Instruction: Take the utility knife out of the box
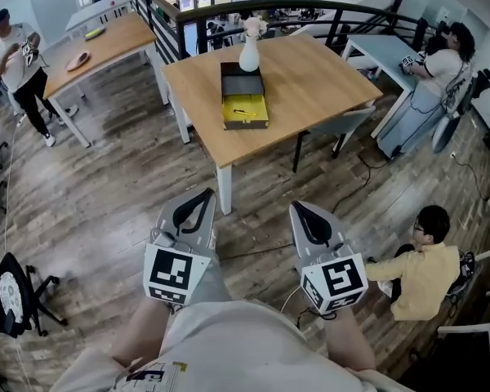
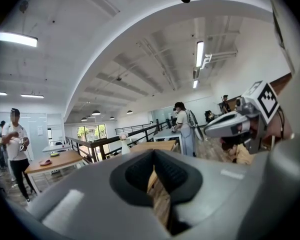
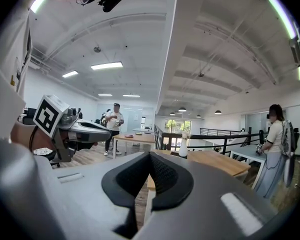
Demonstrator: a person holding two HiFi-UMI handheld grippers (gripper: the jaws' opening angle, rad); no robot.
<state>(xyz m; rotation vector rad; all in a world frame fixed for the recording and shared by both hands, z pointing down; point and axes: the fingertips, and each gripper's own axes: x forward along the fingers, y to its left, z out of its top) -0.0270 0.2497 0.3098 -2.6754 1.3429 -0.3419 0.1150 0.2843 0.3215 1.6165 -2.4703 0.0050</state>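
Observation:
On a wooden table (image 1: 310, 88) ahead lies an open box (image 1: 244, 95), its black lid tipped back and its yellow inside showing. A thin yellow utility knife (image 1: 243, 111) lies in the yellow part. A white vase (image 1: 249, 52) stands just behind the box. My left gripper (image 1: 202, 197) and right gripper (image 1: 303, 210) hang side by side over the floor, well short of the table, both shut and holding nothing. In the left gripper view the shut left gripper (image 2: 154, 157) faces the table, and in the right gripper view the right gripper (image 3: 150, 159) does the same.
A grey chair (image 1: 339, 125) stands at the table's right side. A person in yellow (image 1: 420, 268) sits on the floor to my right. Another person (image 1: 16, 64) stands far left by a second table (image 1: 106, 47). A black office chair (image 1: 16, 296) stands at the left.

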